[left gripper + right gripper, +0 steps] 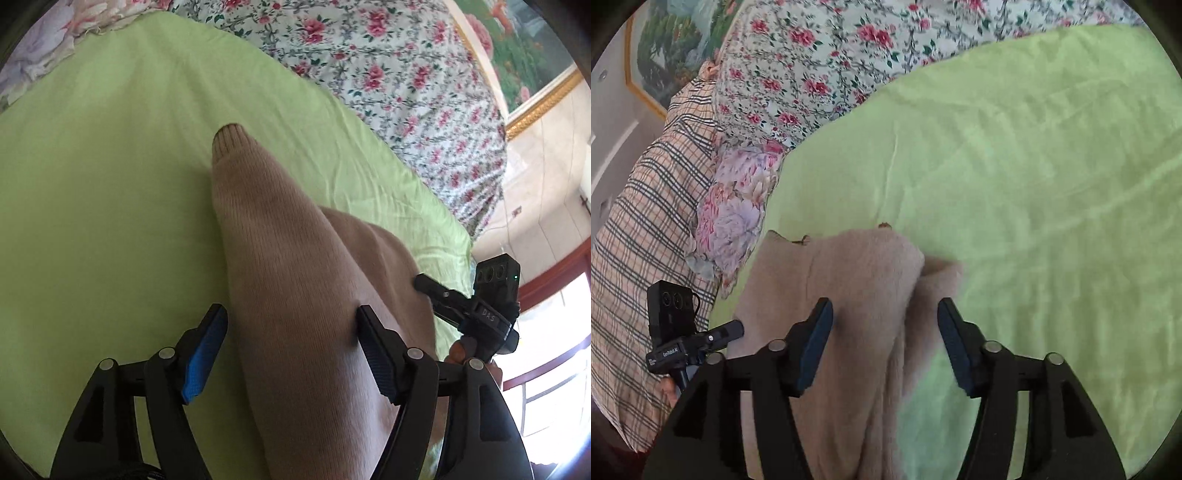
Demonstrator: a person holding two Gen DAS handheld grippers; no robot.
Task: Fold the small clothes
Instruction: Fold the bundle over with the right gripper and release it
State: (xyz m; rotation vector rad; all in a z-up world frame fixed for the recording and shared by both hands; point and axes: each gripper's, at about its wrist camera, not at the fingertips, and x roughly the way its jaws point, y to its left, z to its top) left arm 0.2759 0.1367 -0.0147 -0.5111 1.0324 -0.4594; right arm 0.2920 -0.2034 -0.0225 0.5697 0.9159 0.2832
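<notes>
The tan sweater (295,295) lies on the green sheet (92,203). In my left view one sleeve (236,158) runs up toward 12 o'clock, with its cuff at the far end. The sleeve passes between the two fingers of my left gripper (291,325). Those fingers are spread wide and pinch nothing. The one at 3 o'clock seems to touch the knit; I cannot tell for sure.

In my right view the sweater (849,295) looks fuzzy and bunched, with a folded edge near the middle. My right gripper (884,328) is spread wide too, and holds nothing. Its left finger is over the cloth and its right finger is over bare sheet.

I think I am at the start of a fold, getting ready to grab. Next I should close each gripper on a bit of cloth, the left on the sleeve, and bring it over the body. I must pinch only the sweater, not the sheet.

Flowered bedding (388,74) lies past the sheet toward 1 o'clock. A checked pillow (639,221) sits at 9 o'clock in my right view.
</notes>
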